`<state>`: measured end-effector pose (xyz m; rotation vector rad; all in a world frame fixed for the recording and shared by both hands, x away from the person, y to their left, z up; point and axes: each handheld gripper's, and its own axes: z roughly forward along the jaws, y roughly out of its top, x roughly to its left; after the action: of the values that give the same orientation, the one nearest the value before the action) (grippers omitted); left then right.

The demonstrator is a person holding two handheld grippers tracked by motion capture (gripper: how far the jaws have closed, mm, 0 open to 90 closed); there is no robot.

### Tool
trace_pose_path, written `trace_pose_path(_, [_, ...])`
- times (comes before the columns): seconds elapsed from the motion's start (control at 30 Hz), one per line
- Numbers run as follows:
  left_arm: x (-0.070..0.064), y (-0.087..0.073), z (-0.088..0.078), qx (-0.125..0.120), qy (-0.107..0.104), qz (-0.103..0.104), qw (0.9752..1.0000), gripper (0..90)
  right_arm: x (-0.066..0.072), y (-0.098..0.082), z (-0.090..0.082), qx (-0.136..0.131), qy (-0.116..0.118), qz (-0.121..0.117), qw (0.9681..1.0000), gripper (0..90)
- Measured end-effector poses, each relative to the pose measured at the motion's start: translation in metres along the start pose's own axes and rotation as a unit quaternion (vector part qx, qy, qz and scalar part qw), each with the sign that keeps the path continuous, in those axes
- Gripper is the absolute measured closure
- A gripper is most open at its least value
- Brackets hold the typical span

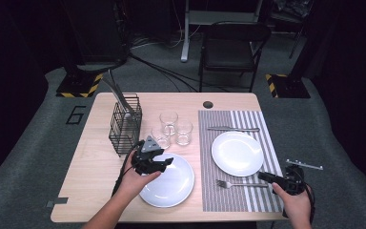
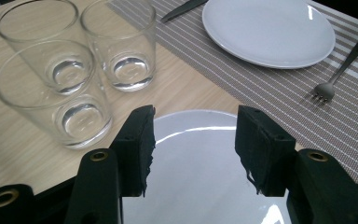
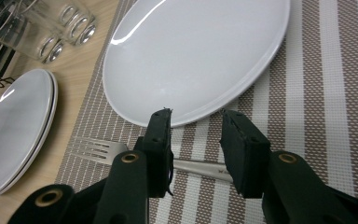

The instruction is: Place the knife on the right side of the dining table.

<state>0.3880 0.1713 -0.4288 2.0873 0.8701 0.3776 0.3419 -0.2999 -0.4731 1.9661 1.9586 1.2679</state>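
A stack of two white plates (image 1: 171, 183) lies on the wooden table (image 1: 95, 157) at the front left. My left gripper (image 1: 164, 162) hovers over its far rim, jaws open; in the left gripper view the top plate (image 2: 196, 163) shows in the gap of the left gripper (image 2: 195, 140), untouched. Another white plate (image 1: 237, 152) sits on the striped placemat (image 1: 262, 124), with a fork (image 1: 233, 183) in front of it. My right gripper (image 1: 263, 177) stands open just above the fork's handle end. In the right gripper view the right gripper (image 3: 196, 140) straddles the fork (image 3: 98, 150) without pressing on it.
Three empty glasses (image 1: 168, 121) cluster mid-table beside a black wire caddy (image 1: 125, 125) with utensils in it. A knife (image 1: 232, 129) lies on the placemat behind the plate. A dark folding chair (image 1: 231, 47) stands beyond the table's far edge.
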Motion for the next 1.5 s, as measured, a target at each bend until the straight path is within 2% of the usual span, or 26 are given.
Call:
trace_pose_path(0.13, [0.006, -0.004, -0.006, 0.000, 0.006, -0.010, 0.9999, 45.6, 0.009, 0.002, 0.000, 0.003, 0.007, -0.014, 0.9999, 62.7])
trace_pose_path(0.33, [0.011, -0.010, -0.012, 0.005, 0.013, -0.013, 0.9998, 44.1, 0.018, 0.004, 0.000, 0.001, 0.009, -0.037, 0.9993, 62.4])
trace_pose_path(0.63, [0.017, -0.018, -0.023, 0.005, 0.027, -0.023, 0.9993, 43.9, 0.033, 0.011, 0.004, 0.003, 0.013, -0.055, 0.9984, 60.2])
trace_pose_path(0.83, [0.020, -0.025, -0.027, 0.006, 0.035, -0.028, 0.9990, 43.4, 0.044, 0.016, 0.009, -0.003, 0.023, -0.074, 0.9970, 59.7])
trace_pose_path(1.03, [0.024, -0.036, -0.030, 0.005, 0.038, -0.045, 0.9983, 42.6, 0.054, 0.017, 0.019, -0.001, 0.032, -0.089, 0.9956, 57.0])
trace_pose_path(1.1, [0.025, -0.040, -0.031, 0.002, 0.038, -0.049, 0.9981, 42.5, 0.057, 0.017, 0.022, 0.000, 0.035, -0.096, 0.9948, 55.1])
trace_pose_path(1.27, [0.029, -0.048, -0.032, 0.005, 0.044, -0.054, 0.9976, 42.2, 0.064, 0.019, 0.032, -0.001, 0.045, -0.139, 0.9893, 52.1])
trace_pose_path(1.3, [0.029, -0.049, -0.033, 0.005, 0.045, -0.055, 0.9975, 42.1, 0.066, 0.019, 0.034, -0.001, 0.044, -0.141, 0.9890, 52.1])
trace_pose_path(1.37, [0.030, -0.051, -0.035, 0.004, 0.048, -0.059, 0.9971, 42.2, 0.069, 0.020, 0.038, -0.008, 0.045, -0.162, 0.9857, 51.9])
trace_pose_path(1.5, [0.033, -0.055, -0.038, 0.004, 0.053, -0.062, 0.9967, 42.2, 0.076, 0.022, 0.045, 0.011, 0.049, -0.164, 0.9852, 51.2])
